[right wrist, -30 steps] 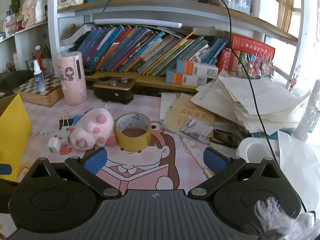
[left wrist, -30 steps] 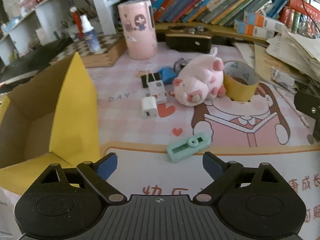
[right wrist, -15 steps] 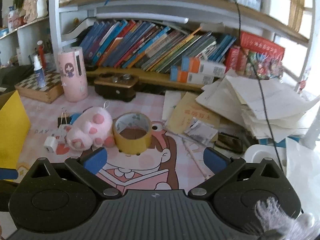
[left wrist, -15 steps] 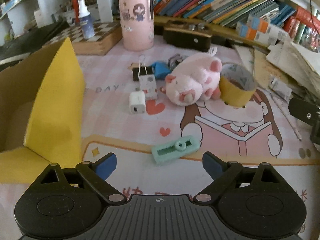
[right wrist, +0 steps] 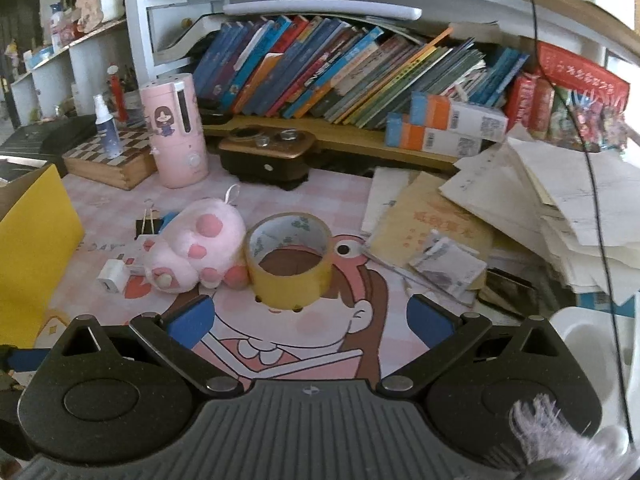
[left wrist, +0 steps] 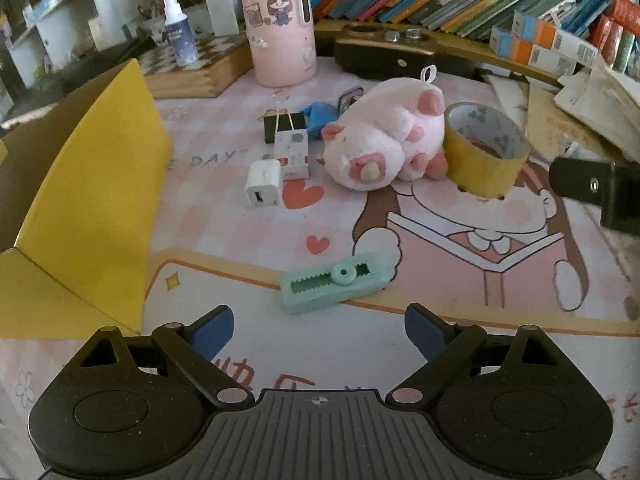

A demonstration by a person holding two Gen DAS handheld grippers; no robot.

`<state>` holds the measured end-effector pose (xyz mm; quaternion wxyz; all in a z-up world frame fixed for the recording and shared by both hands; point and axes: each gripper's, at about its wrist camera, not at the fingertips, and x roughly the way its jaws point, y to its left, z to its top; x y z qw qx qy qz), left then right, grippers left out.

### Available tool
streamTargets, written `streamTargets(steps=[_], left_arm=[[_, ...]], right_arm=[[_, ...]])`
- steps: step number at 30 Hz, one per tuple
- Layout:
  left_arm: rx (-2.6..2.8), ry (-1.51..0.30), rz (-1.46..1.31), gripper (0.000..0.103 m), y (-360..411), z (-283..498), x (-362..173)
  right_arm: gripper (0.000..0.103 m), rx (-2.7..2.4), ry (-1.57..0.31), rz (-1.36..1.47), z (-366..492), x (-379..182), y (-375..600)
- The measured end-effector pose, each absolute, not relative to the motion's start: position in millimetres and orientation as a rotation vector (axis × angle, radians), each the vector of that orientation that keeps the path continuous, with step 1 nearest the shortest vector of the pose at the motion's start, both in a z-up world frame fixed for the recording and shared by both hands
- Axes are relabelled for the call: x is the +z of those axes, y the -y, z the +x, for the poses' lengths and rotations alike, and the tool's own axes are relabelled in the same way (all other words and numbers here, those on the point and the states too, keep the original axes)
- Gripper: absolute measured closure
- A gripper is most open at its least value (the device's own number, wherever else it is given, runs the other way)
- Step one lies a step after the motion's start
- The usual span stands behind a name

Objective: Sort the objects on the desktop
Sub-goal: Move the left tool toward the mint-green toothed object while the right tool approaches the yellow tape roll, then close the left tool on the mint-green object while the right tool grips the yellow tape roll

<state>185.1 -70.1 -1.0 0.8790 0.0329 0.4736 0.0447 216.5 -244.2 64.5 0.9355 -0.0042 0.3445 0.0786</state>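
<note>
Both grippers' fingers gape empty: left gripper [left wrist: 319, 326] nears the rigid, light mint utility knife [left wrist: 334, 282]; grip its long sides. Right gripper [right wrist: 309, 318] faces the tape roll [right wrist: 291, 258].

"DAY" on the pink desk mat [left wrist: 208, 216]

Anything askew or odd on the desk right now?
The pink plush pig lies tipped on its side, paws up, pressed against the yellow tape roll. Loose papers are heaped untidily at the right. Nothing looks spilled or broken.
</note>
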Motion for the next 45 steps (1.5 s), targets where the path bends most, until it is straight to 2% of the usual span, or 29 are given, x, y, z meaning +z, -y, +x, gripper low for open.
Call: streamTargets(steps=[4, 7, 12, 23, 28, 31, 32, 43, 45], left_arm=[[0.132, -0.962, 0.13, 0.009, 75.5, 183.0, -6.6], [0.127, -0.914, 0.077, 0.008, 72.5, 183.5, -6.1], [0.104, -0.969, -0.093, 0.008, 62.2, 198.6, -14.3], [0.154, -0.947, -0.137, 0.009, 61.3, 215.5, -22.4], [0.166, -0.945, -0.086, 0.016, 64.6, 217.0, -23.1], [0.162, -0.936, -0.068, 0.026, 64.9, 215.2, -21.9], [0.16, -0.933, -0.069, 0.033, 64.2, 214.7, -21.0], [0.095, -0.928, -0.167, 0.033, 47.7, 206.7, -6.4], [0.079, -0.912, -0.161, 0.033, 46.9, 204.7, 1.6]], right_arm=[[0.0, 0.173, -0.706, -0.012, 223.8, 60.4, 244.5], [0.0, 0.187, -0.715, -0.021, 229.9, 57.4, 243.7], [0.0, 0.189, -0.723, -0.016, 239.7, 52.7, 244.7], [0.0, 0.201, -0.702, -0.027, 259.6, 48.8, 236.9], [0.0, 0.215, -0.725, -0.071, 273.0, 42.1, 228.0], [0.0, 0.216, -0.727, -0.104, 281.9, 36.5, 223.0], [0.0, 0.214, -0.728, -0.118, 285.4, 34.2, 221.3], [0.002, 0.228, -0.781, -0.181, 321.8, 10.0, 213.8], [0.008, 0.228, -0.79, -0.172, 326.0, 7.1, 214.1]])
